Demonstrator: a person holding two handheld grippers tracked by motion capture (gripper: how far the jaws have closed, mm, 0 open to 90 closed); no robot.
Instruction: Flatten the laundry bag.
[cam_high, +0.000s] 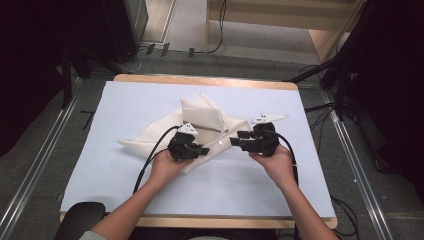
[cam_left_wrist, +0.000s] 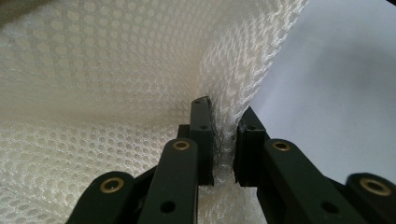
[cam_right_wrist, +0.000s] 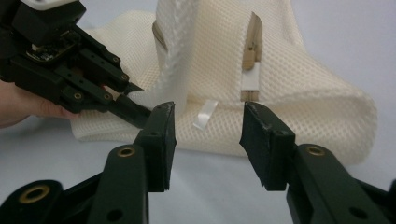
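Left gripper view: my left gripper (cam_left_wrist: 223, 144) is clenched on a raised fold of the white mesh bag (cam_left_wrist: 116, 93), I'd say to keep that edge lifted. My right gripper (cam_right_wrist: 208, 140) has its jaws spread and empty, bag just ahead of the tips, small white tag (cam_right_wrist: 204, 114) between them, probably lining up a second pinch on the blue mat (cam_high: 150, 95)

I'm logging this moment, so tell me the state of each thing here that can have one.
Left tongs: shut on a fold of the mesh bag.
Right tongs: open, holding nothing, facing the bag.
Mesh bag: rumpled, part lifted off the table.
White tag: sticking out from the bag.
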